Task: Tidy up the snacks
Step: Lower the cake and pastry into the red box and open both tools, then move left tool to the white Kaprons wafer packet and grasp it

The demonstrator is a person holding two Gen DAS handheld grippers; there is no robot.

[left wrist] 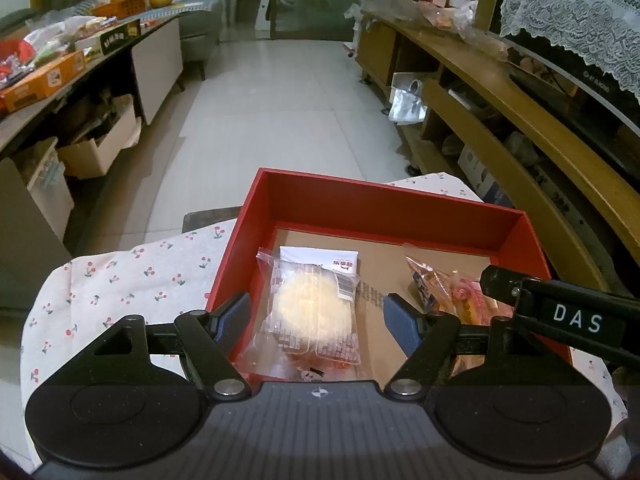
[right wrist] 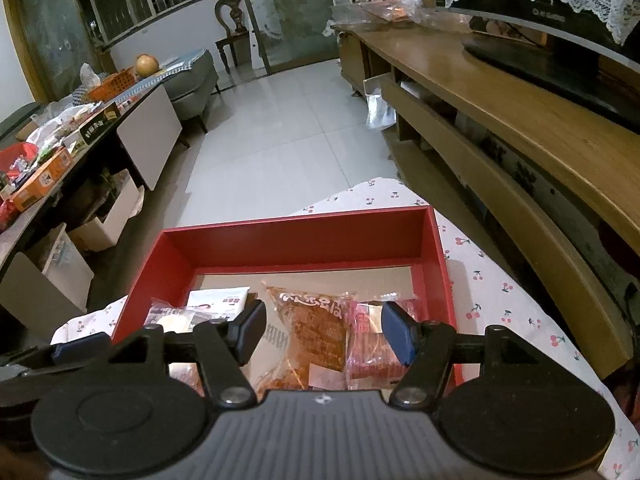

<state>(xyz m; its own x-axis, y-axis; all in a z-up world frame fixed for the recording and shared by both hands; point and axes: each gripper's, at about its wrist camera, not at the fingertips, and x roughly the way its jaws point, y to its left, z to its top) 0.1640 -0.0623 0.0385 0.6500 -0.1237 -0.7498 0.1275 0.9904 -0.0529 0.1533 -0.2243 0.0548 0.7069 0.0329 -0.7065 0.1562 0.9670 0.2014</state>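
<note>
My left tool (left wrist: 316, 316) hangs half open and empty over the clear-wrapped round yellow cake (left wrist: 310, 308), lying long-ways near-to-far in the red cardboard box (left wrist: 384, 204).

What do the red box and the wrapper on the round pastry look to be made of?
Red box: likely matte paperboard, given thin straight walls and a bare brown cardboard floor. Pastry wrapper: clear glossy plastic film, since the pale round pastry shows through and it glints.

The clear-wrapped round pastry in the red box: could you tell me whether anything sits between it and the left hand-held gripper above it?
Nothing visible does. The left hand-held gripper hangs open over the round pastry, which lies uncovered in the red box.
</note>
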